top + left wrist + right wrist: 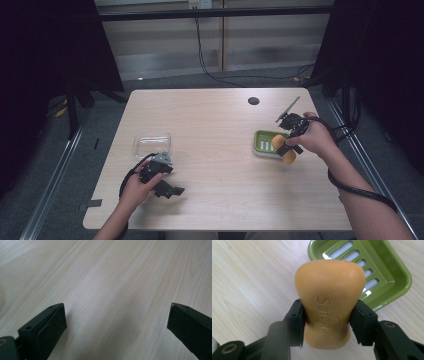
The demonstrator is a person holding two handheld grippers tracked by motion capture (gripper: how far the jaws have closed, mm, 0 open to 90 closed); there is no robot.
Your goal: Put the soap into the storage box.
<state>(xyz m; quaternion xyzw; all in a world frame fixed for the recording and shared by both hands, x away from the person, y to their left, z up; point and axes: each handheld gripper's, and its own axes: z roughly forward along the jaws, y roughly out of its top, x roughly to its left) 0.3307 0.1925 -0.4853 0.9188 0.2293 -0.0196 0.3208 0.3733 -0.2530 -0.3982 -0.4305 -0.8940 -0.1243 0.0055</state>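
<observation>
Orange soap bar (pixel 329 302) is pinched in the right tool (pixel 328 322), hanging over the green soap dish (pixel 392 277) (probably going in next, needs lowering gently). Left tool (pixel 116 322) idles spread wide over the table (pixel 112 277).

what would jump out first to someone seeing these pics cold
The orange soap bar stands out: the right tool is shut on its waist, holding it just above the near edge of the green slotted soap dish at the table's right side. After that, the left tool at the near left, open over bare wood, with a clear plastic container just beyond it.
</observation>
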